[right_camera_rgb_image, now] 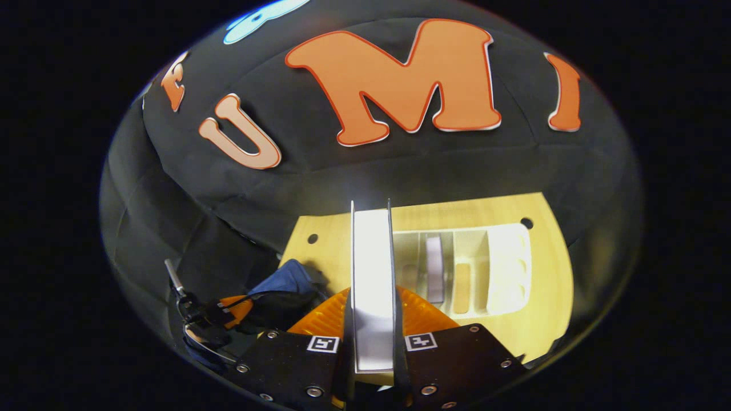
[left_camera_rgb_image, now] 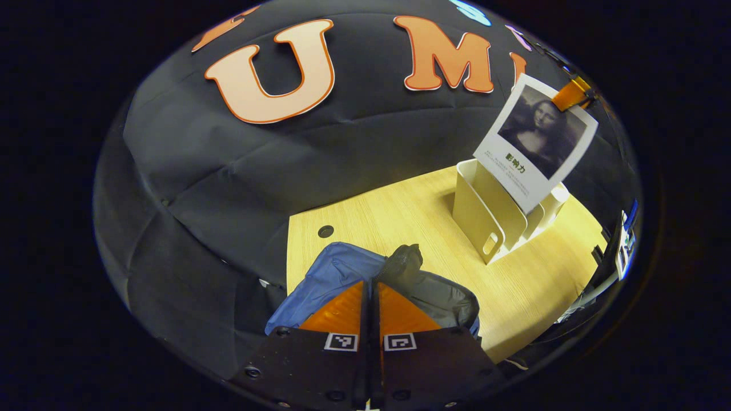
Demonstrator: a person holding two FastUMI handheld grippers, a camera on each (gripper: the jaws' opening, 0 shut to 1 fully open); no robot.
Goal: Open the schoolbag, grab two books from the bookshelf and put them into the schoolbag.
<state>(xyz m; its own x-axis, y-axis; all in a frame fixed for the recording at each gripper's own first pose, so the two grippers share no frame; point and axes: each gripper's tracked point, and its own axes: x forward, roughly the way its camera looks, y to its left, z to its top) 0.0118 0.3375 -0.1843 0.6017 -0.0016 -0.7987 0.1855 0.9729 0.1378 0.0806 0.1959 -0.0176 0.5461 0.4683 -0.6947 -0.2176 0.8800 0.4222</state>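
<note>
the left tongs (left_camera_rgb_image: 371, 297) have their fingers pressed together with no gap, tips over the schoolbag (left_camera_rgb_image: 342, 274), pinching a fold of its fabric. the right tongs (right_camera_rgb_image: 371, 297) stand apart from the schoolbag, above the desk side, fingers parted just the width of a book (right_camera_rgb_image: 372, 274) clamped upright between them, both fingers pressing its covers.

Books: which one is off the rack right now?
The book clamped edge-on in the right gripper, above the table. The other book stands in a slot of the white rack.
</note>
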